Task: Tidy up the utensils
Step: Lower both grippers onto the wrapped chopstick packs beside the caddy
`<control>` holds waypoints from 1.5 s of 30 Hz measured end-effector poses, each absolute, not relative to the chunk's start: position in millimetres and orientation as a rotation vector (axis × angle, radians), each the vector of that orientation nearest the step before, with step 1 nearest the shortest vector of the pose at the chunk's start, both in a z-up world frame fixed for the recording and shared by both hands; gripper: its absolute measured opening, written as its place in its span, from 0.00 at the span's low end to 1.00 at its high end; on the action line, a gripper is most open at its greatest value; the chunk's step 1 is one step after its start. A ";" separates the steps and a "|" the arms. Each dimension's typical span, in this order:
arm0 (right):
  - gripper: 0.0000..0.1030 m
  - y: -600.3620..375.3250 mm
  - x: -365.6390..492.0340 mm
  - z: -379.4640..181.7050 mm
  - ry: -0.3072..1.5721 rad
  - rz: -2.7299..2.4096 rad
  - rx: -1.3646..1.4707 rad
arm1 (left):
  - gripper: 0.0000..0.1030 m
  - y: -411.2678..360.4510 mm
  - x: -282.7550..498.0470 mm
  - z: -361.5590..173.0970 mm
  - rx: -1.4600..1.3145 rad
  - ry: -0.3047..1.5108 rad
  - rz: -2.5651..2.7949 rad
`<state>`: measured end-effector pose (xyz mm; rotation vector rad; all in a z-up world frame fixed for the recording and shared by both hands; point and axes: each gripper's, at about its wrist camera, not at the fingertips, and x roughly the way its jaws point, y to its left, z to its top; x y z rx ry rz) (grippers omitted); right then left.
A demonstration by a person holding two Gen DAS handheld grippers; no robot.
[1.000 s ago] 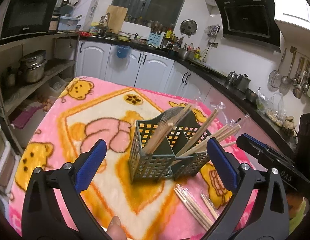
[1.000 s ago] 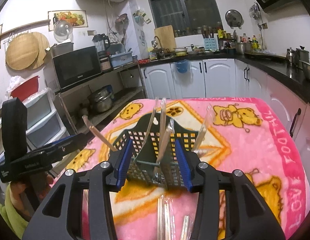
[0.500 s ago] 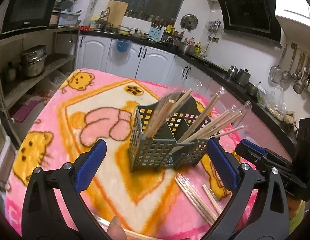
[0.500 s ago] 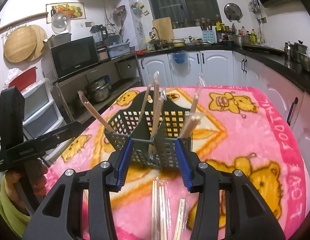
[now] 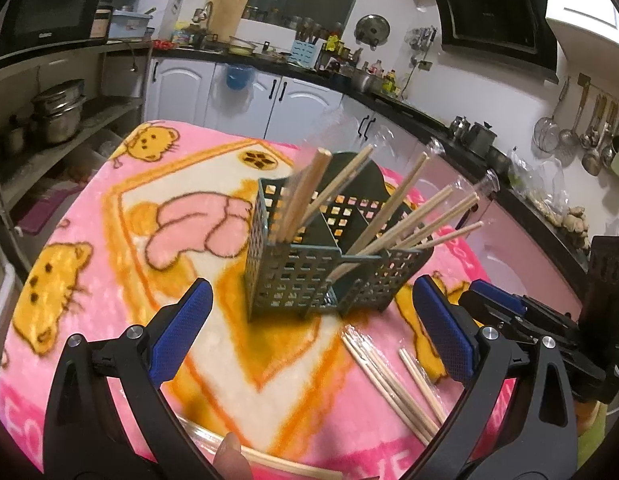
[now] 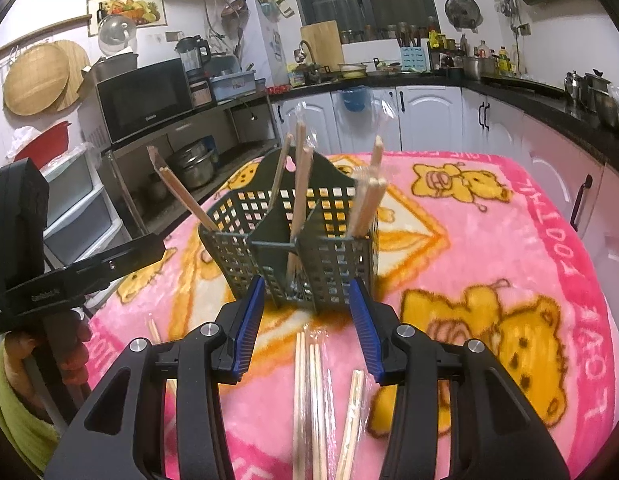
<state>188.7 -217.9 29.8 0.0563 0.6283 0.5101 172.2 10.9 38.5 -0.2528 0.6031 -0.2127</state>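
Note:
A dark green slotted utensil caddy (image 5: pixel 309 276) stands on the pink blanket (image 5: pixel 121 240) with several wrapped wooden chopsticks (image 5: pixel 409 216) leaning out of its compartments. It also shows in the right wrist view (image 6: pixel 301 256). Loose wrapped chopsticks (image 5: pixel 393 384) lie on the blanket in front of it, also seen in the right wrist view (image 6: pixel 309 400). My left gripper (image 5: pixel 313 336) is open and empty, just short of the caddy. My right gripper (image 6: pixel 307 328) is open and empty, above the loose chopsticks, near the caddy's front. Another chopstick (image 5: pixel 277 460) lies under the left gripper.
The blanket-covered table ends close behind the caddy, with white kitchen cabinets (image 6: pixel 429 120) beyond. A shelf with pots (image 5: pixel 57 116) and a microwave (image 6: pixel 145 100) stands on the left. The left gripper's body (image 6: pixel 69 276) shows at the left of the right wrist view.
Both grippers have pulled back and risen a little from the caddy, so more blanket and the loose chopsticks show in front. Both jaws stay open.

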 end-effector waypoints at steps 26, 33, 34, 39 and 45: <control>0.37 -231.4 188.0 -14.5 0.763 0.486 0.008 | 0.56 -24.5 182.3 0.6 -0.218 0.749 -0.273; 0.34 -232.7 191.5 -28.1 0.802 0.483 0.000 | 0.44 -35.6 191.9 -18.6 -0.222 0.824 -0.295; 0.34 -233.1 192.3 -30.8 0.809 0.482 -0.003 | 0.43 -36.8 193.1 -20.7 -0.224 0.833 -0.297; 0.33 -234.6 197.6 -40.1 0.844 0.472 -0.008 | 0.35 -43.6 202.6 -35.9 -0.235 0.896 -0.303; 0.32 -234.5 207.5 -55.0 0.899 0.453 -0.014 | 0.28 -53.2 214.1 -49.2 -0.223 0.946 -0.299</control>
